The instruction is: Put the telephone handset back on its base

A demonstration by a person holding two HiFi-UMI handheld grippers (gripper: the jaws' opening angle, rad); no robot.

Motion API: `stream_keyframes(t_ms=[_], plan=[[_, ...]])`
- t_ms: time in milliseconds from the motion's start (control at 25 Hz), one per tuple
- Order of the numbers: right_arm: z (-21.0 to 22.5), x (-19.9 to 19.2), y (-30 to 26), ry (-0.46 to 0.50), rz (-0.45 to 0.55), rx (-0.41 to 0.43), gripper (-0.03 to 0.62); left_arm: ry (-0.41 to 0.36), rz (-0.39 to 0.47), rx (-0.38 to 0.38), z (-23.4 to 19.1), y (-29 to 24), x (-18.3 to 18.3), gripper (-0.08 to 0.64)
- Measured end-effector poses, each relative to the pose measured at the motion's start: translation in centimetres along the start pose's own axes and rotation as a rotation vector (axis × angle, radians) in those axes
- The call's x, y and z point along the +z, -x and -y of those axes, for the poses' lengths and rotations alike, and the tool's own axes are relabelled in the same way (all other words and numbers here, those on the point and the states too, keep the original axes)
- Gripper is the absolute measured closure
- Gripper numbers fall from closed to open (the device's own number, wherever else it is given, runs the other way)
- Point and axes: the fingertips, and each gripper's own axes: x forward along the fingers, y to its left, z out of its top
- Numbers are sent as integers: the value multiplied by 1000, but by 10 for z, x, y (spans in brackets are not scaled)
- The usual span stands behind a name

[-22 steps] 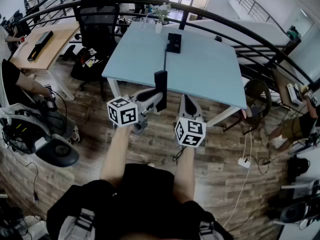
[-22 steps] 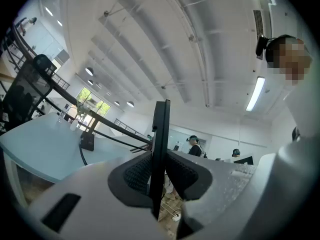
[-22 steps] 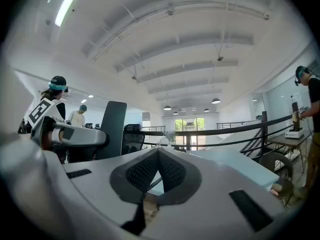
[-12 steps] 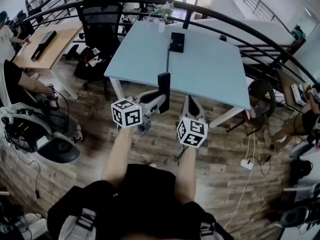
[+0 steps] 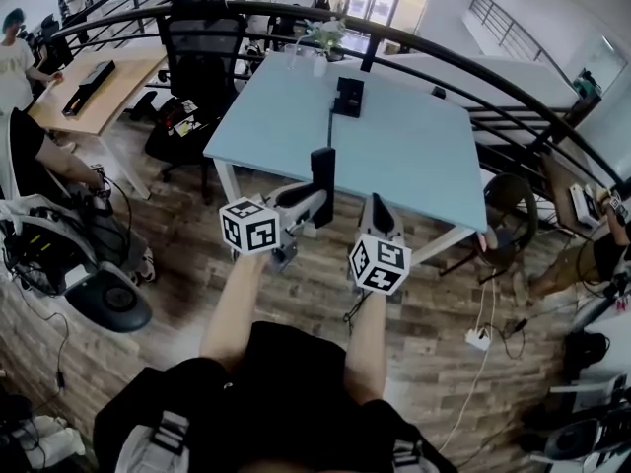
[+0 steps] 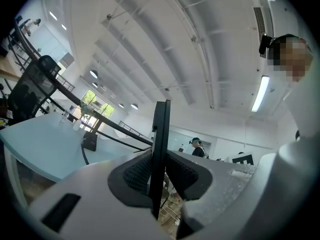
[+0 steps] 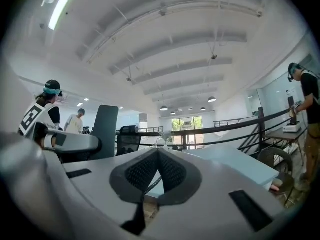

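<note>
The black handset (image 5: pixel 322 168) stands upright in front of the table's near edge, my left gripper (image 5: pixel 317 197) shut on its lower part. In the left gripper view the handset (image 6: pixel 160 134) shows edge-on as a thin dark slab pinched between the pads. Its black base (image 5: pixel 347 97) sits at the far middle of the light-blue table (image 5: pixel 414 146), and a dark cord (image 5: pixel 328 126) runs from it toward the handset. The base (image 6: pixel 90 142) also shows small at the left of the left gripper view. My right gripper (image 5: pixel 379 205) hangs just right of the handset, shut and empty, its tips touching (image 7: pixel 158 153).
A black office chair (image 5: pixel 202 42) stands at the table's left corner, with a wooden desk (image 5: pixel 94 87) and seated people beyond. A small vase with a plant (image 5: pixel 320 47) is behind the base. A black railing (image 5: pixel 463 57) arcs over the far side. A power strip (image 5: pixel 478 338) lies on the wooden floor.
Both grippers keep nearly the same pose, the handset still upright in the left one. Only the head view has shifted slightly.
</note>
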Motion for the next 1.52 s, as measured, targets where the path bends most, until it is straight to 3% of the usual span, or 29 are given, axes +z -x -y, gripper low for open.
stream_keyframes(t_ms=[200, 520, 840, 1000, 1240, 1520], plan=[[-4, -8, -2, 11, -20, 24, 600, 24, 16, 47, -10, 10, -4, 480], [-10, 8, -29, 26, -14, 73, 600, 24, 67, 71, -27, 8, 21, 480], [-2, 3, -72, 52, -12, 92, 600, 25, 102, 66, -69, -12, 41, 480], [26, 9, -116, 59, -6, 62, 600, 17, 121, 61, -109, -49, 68, 482], [59, -7, -189, 53, -19, 33, 600, 41, 102, 1, -167, -116, 74, 485], [64, -38, -309, 27, -101, 75, 600, 92, 10, 6, -269, -175, 81, 485]])
